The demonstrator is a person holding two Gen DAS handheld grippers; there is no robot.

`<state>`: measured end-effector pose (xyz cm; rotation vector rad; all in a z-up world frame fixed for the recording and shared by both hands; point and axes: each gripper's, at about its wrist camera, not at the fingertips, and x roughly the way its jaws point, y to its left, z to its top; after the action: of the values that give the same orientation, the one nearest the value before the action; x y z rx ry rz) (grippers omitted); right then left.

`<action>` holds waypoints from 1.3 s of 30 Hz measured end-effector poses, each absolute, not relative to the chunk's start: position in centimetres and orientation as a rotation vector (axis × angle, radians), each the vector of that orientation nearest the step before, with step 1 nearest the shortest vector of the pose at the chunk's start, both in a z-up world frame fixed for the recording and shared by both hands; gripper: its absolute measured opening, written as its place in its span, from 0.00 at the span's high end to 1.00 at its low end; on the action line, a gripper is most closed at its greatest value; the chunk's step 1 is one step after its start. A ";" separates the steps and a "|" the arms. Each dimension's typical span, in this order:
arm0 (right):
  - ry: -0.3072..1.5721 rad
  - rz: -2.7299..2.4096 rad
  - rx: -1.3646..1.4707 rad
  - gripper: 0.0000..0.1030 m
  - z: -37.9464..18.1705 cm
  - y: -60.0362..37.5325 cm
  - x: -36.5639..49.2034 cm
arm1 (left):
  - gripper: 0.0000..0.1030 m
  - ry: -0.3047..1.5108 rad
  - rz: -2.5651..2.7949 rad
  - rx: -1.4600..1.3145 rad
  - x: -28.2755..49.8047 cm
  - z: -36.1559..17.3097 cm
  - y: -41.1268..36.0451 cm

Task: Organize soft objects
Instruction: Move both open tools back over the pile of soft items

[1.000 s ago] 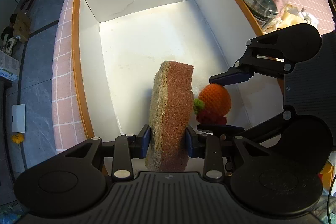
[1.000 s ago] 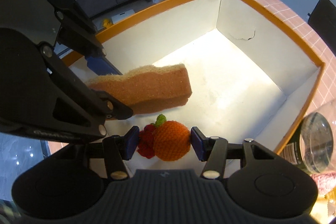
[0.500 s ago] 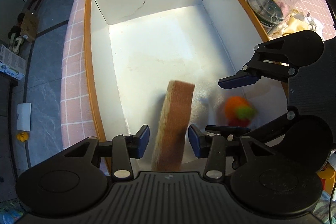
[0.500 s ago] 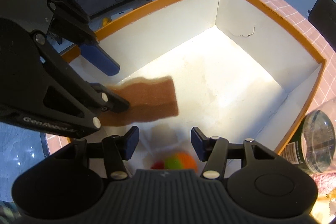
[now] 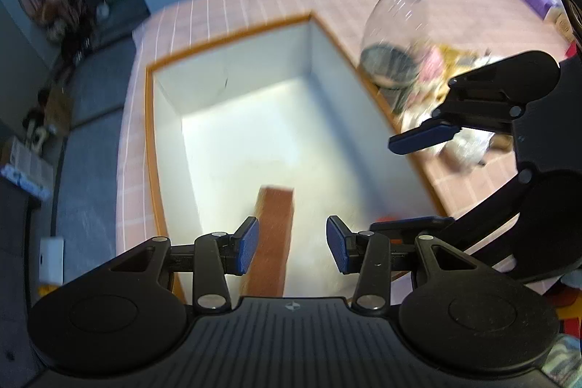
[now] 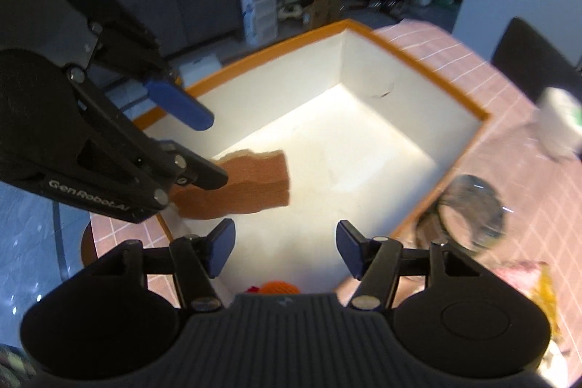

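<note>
Nearest, the left gripper [image 5: 293, 244] and right gripper [image 6: 285, 248] stand open, the right's jaws just widened, both empty. Below them the brown sponge [image 6: 247, 184] and orange knitted toy [image 6: 278, 288] lie near the orange-rimmed box's [image 6: 418, 59] near edge. Beside its right edge, table clutter looks unsorted.

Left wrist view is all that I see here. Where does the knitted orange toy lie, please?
Observer: The orange toy lies in the box, low under the right gripper. Its jaws have just been opening, with nothing between them.
Operator: Does my left gripper hold the sponge?
Observer: No. The sponge shows its broad, wavy-edged face from the right side. It sits below the left gripper, whose jaws have also just been opening and do not press it.
</note>
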<state>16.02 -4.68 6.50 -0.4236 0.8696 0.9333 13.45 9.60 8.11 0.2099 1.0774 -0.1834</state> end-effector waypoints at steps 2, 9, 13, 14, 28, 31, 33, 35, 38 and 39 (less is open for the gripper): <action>0.847 0.907 -0.391 0.37 7.0 -6.2 15.4 | 0.50 1.006 -0.197 0.216 12.6 8.6 8.9; 0.808 0.777 -0.332 0.35 7.3 -12.8 13.5 | 0.50 0.884 -0.300 0.230 11.0 9.1 4.9; 0.825 0.708 -0.319 0.30 6.6 -16.1 12.7 | 0.50 0.856 -0.392 0.268 10.4 8.7 1.4; 0.833 0.692 -0.321 0.30 6.3 -17.0 12.6 | 0.50 0.856 -0.416 0.279 10.4 8.5 0.5; 0.944 0.479 -0.277 0.30 1.8 -29.1 13.2 | 0.48 0.873 -0.559 0.395 12.2 3.7 -7.7; 0.952 0.460 -0.265 0.30 1.3 -29.9 13.9 | 0.43 0.874 -0.565 0.406 13.0 2.9 -8.7; 0.953 0.454 -0.255 0.30 1.1 -30.4 14.5 | 0.38 0.871 -0.575 0.410 13.7 2.5 -9.4; 0.950 0.451 -0.244 0.30 1.1 -30.6 15.1 | 0.33 0.871 -0.589 0.434 14.2 2.0 -10.1; 0.947 0.447 -0.221 0.26 1.0 -30.7 16.2 | 0.29 0.883 -0.582 0.474 14.9 1.1 -11.0; 0.945 0.445 -0.209 0.23 1.0 -30.6 16.6 | 0.29 0.892 -0.577 0.482 15.2 0.7 -11.2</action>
<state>16.61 -30.59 0.96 -0.2094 0.9450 0.4451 15.24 -11.22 0.69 0.4815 0.8923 -0.5769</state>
